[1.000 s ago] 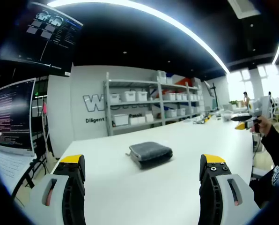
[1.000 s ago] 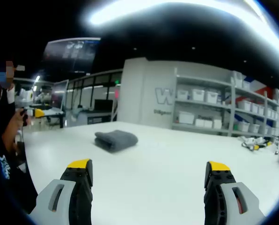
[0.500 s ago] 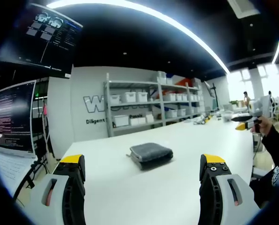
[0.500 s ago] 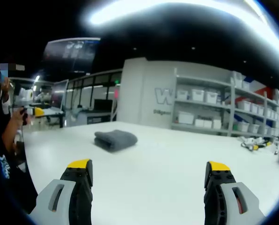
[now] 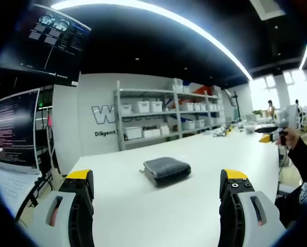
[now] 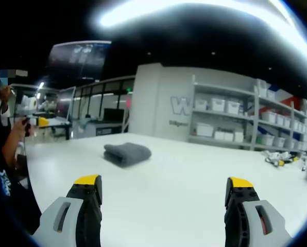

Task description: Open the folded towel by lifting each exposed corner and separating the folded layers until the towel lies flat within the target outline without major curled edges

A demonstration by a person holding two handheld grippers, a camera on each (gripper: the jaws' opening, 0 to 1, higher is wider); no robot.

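Left gripper (image 5: 156, 180) with jaws wide apart, holding nothing. Folded grey towel (image 5: 166, 170) lying on the white table (image 5: 143, 216), well ahead of both grippers. Right gripper (image 6: 164, 188) also spread apart, holding nothing.

A long white table (image 5: 143, 206) carried the things, its top smooth and bright in both views (image 6: 169, 175). On it lay 1 folded grey towel (image 5: 166, 170), a compact stack with rounded edges, resting flat on the surface well away from the near edge; in the right gripper view the same towel (image 6: 127, 153) sat toward the left part of the tabletop. At the far end of the table some small items (image 6: 279, 157) with yellow parts lay on the surface, too small to identify.
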